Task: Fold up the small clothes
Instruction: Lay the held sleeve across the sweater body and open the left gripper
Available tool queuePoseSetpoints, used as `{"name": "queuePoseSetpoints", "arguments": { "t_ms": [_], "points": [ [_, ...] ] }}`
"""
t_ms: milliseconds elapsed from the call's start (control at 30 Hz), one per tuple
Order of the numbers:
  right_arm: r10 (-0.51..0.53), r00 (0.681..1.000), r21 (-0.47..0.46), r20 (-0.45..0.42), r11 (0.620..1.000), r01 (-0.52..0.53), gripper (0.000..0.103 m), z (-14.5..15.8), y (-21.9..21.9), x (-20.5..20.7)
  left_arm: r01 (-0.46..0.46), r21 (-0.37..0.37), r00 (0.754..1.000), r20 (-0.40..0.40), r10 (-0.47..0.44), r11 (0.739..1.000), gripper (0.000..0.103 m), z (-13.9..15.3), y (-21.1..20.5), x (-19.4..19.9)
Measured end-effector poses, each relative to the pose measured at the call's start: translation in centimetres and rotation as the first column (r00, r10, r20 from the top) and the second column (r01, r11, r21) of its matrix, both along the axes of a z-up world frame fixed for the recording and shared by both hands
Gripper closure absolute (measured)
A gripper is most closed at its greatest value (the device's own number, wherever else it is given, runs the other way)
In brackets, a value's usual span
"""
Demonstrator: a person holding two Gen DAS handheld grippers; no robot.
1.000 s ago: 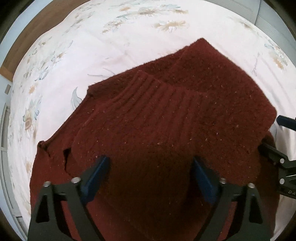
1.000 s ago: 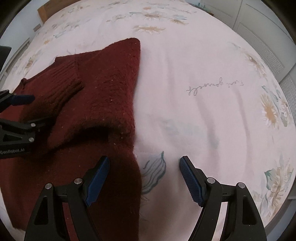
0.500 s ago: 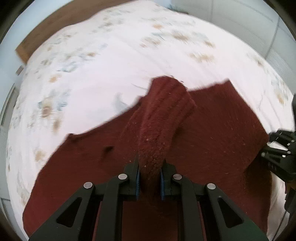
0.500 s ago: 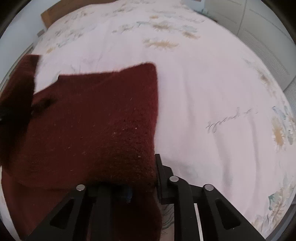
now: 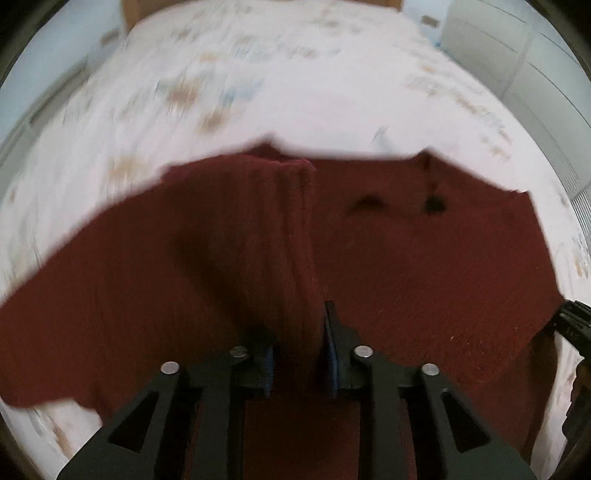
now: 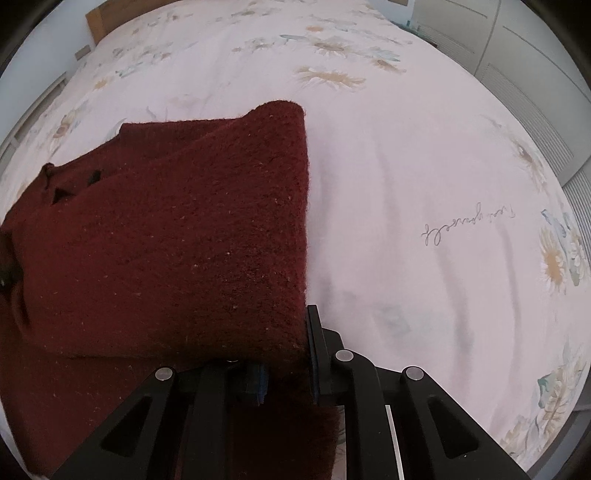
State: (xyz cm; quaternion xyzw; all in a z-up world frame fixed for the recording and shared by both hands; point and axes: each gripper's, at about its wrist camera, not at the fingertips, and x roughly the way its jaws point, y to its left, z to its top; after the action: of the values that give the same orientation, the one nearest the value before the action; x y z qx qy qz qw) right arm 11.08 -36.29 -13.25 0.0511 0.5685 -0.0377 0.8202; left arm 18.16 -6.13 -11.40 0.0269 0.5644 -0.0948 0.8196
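A dark red knitted sweater [image 5: 424,266] lies partly folded on the bed. My left gripper [image 5: 297,339] pinches a ribbed strip of the sweater, which rises as a ridge between the blue pads; its jaws are opening slightly, with the knit still pressed between them. This view is blurred by motion. My right gripper [image 6: 286,354] is shut on the near corner of a folded flap of the sweater [image 6: 166,240], and the flap's edge runs away from it. The right gripper's black body [image 5: 572,325] shows at the right edge of the left wrist view.
The white bedsheet [image 6: 406,184] with a daisy print and a line of script spreads to the right and beyond the sweater. White cupboard doors [image 6: 517,55] stand past the bed's far right. A wooden headboard [image 6: 99,18] is at the far end.
Both grippers were open a second ago and have since closed on the sweater. The left one has swung sideways and rolled, carrying the ribbed strip. The right one has barely shifted.
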Motion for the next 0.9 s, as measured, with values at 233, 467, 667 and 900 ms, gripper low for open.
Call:
{"name": "queuePoseSetpoints", "arguments": {
  "t_ms": [233, 467, 667, 900],
  "points": [
    [0.003, 1.0, 0.004, -0.011, 1.0, -0.003, 0.086, 0.0, 0.1, 0.5, -0.095, -0.05, 0.994, -0.054, 0.092, 0.994, 0.05, 0.4, 4.5, -0.8],
    [0.049, 0.999, -0.024, -0.021, 0.998, -0.05, 0.083, 0.5, 0.6, 0.0, -0.12, -0.068, 0.988, -0.103, 0.112, 0.991, 0.022, 2.2, 7.6, -1.4],
    [0.071, 0.997, -0.075, -0.028, 0.995, -0.073, 0.06, 1.8, 0.7, -1.0, -0.153, -0.091, 0.984, -0.102, 0.144, 0.984, 0.001, 4.1, 11.0, -0.7],
    [0.077, 0.997, -0.111, -0.033, 0.991, -0.08, 0.042, 2.7, 0.6, -2.5, -0.175, -0.119, 0.975, -0.158, 0.155, 0.977, 0.001, 2.3, 11.4, 2.4]
  ]
}}
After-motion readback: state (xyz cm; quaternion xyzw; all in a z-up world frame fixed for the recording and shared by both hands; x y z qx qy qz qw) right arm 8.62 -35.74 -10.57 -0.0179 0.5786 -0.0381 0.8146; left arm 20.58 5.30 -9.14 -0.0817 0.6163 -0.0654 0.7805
